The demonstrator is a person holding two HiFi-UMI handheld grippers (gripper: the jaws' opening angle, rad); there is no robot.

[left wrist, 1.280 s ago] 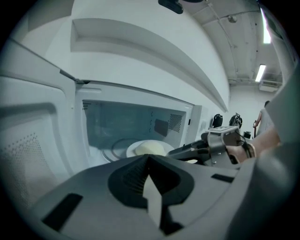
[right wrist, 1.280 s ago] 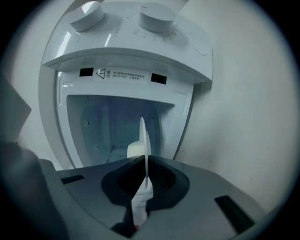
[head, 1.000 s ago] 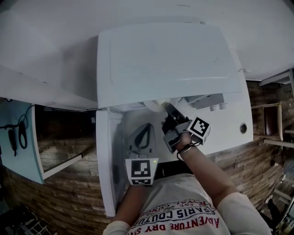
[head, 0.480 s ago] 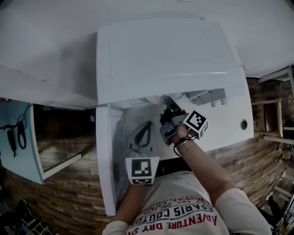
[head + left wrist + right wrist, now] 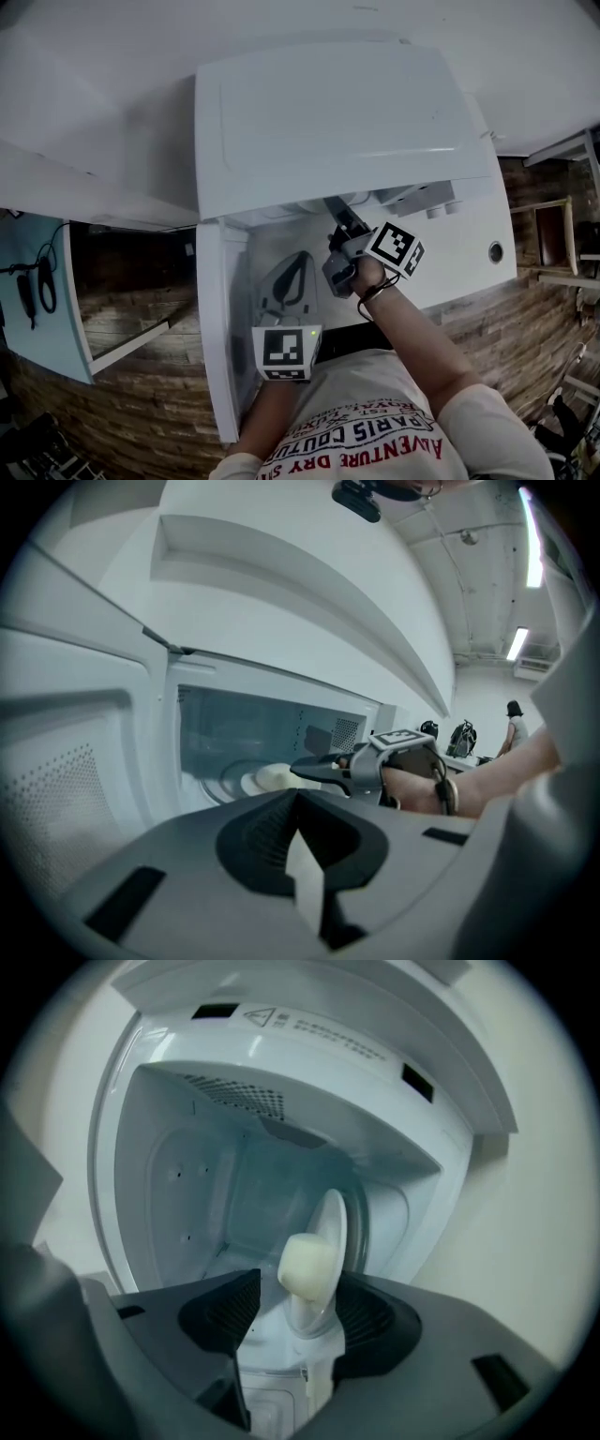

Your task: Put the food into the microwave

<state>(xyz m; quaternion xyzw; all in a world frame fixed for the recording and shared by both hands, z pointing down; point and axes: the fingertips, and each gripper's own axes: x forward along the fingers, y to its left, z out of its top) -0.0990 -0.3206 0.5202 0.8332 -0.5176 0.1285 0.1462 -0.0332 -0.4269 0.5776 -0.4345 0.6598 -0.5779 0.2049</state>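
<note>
Microwave (image 5: pixel 328 122) is open, door (image 5: pixel 223 356) swung left. Left gripper (image 5: pixel 286 281) is closed and empty outside the cavity. Right gripper (image 5: pixel 339 217) reaches in, jaws opening around plate (image 5: pixel 333 1218). Bun (image 5: pixel 305 1265) lies on plate inside the microwave.

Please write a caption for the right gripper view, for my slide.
Right gripper, jaws opening, the plate with pale food between them, inside the open microwave.
</note>
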